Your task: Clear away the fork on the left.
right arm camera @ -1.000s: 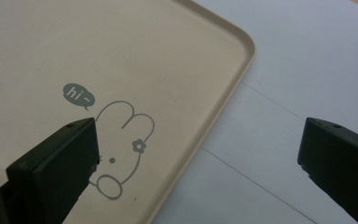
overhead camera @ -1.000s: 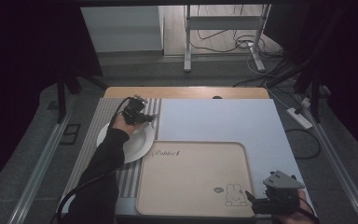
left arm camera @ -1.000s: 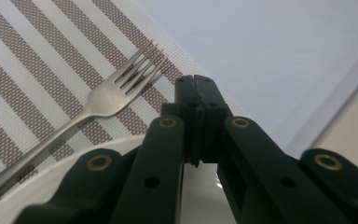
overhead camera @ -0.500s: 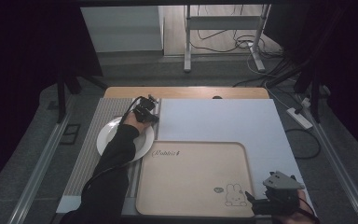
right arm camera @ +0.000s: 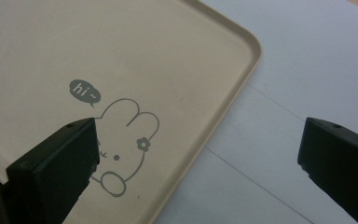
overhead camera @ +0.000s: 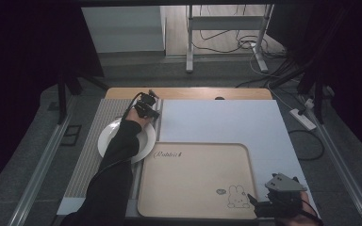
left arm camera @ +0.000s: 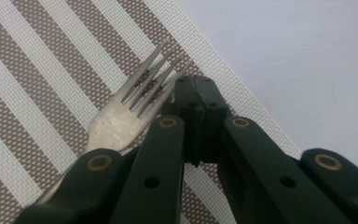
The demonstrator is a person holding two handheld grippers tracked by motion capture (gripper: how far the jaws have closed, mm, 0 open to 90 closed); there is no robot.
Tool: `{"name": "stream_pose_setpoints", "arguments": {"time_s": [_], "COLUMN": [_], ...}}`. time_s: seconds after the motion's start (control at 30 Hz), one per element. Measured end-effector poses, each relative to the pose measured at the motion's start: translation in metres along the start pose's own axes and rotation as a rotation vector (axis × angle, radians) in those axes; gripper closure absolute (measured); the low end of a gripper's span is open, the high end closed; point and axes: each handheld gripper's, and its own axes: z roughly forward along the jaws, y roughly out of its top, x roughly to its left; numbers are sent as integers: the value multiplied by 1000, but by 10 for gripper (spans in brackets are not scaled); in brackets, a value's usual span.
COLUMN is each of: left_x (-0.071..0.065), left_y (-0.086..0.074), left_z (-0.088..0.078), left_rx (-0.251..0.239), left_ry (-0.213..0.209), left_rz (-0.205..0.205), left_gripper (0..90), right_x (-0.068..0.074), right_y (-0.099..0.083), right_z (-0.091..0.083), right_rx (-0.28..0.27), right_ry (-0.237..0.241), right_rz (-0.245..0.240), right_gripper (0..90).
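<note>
A fork [left arm camera: 121,116] is being held in the closed left hand-held gripper [left arm camera: 196,93] over the striped mat [left arm camera: 37,84]; it should be kept level while being lowered. The right hand-held gripper [right arm camera: 200,158] is gaping wide.

The left gripper [left arm camera: 198,93] rises from the bottom edge with its 2 black jaws pressed together at the tips, no gap between them. A metal fork [left arm camera: 121,123] lies just beside the closed tips on their left, its 4 tines pointing up and to the right, the nearest tine touching or nearly touching the jaw. The fork's handle runs down to the lower left, behind the left jaw arm. Under both lies a brown-and-white striped woven placemat [left arm camera: 37,84]; beyond its edge, at the upper right, a plain pale blue surface [left arm camera: 298,60]
</note>
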Motion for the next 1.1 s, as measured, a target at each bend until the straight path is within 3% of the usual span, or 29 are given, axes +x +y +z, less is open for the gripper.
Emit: {"name": "stream_pose_setpoints", "arguments": {"time_s": [0.07,0.13,0.2,0.23,0.3,0.33,0.37,0.47,0.6,0.73,0.93,1.03,1.1], "left_x": [4,7,9,14,17,20,23,31,40,43,52,53,54], "left_y": [-3,-5,-6,-7,-8,-9,-11,-15,-20,-21,-21,-22,-23], "left_z": [-10,-17,-20,-24,-26,-27,-28,-28,-21,-15,-7,-10,-13], "left_rx": [-38,-54,-53,-50,-50,-53,-54,-61,-30,-3,67,71,76], "left_ry": [-28,-42,-34,-32,-23,-18,-19,-21,-27,6,56,80,105], "left_rz": [2,7,10,14,14,9,4,-4,-31,-46,-44,-17,-1], "left_gripper": [861,757,704,578,476,476,356,283,65,7,22,85,194], "right_x": [1,1,1,2,2,2,2,3,3,4,4,4,4], "right_y": [0,0,0,0,0,0,0,0,0,0,0,0,0], "right_z": [0,0,0,0,1,1,1,1,1,1,1,1,1], "right_rx": [1,2,2,4,6,6,7,8,12,12,11,10,9], "right_ry": [-1,-1,0,0,0,0,1,0,1,1,3,5,6], "right_rz": [-3,-7,-8,-14,-17,-17,-18,-20,-27,-32,-37,-36,-38], "right_gripper": [0,0,0,0,0,0,0,0,0,0,0,0,0]}}
